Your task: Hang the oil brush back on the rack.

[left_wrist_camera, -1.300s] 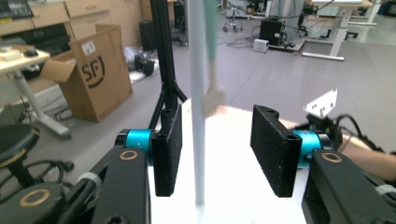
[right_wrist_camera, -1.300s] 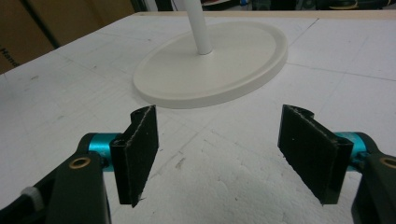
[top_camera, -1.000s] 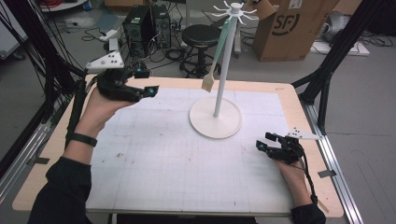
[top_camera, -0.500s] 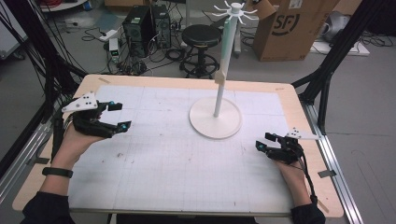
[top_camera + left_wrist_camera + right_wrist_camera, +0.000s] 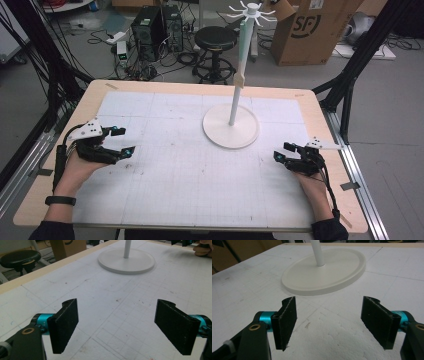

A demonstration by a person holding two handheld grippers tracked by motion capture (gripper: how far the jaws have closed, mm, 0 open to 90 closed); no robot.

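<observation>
Two tongs, left and right, spread, empty, resting on white gridded tabletop; left jaws just widened. White round-based hanger stand upright between, nearer right tongs.

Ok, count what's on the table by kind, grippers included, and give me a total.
White stand with round base and pole: 1
Small tan tag hanging on the stand's pole: 1
Handheld grippers, both with jaws apart and nothing between them: 2, the left gripper and the right gripper
Total: 4
</observation>
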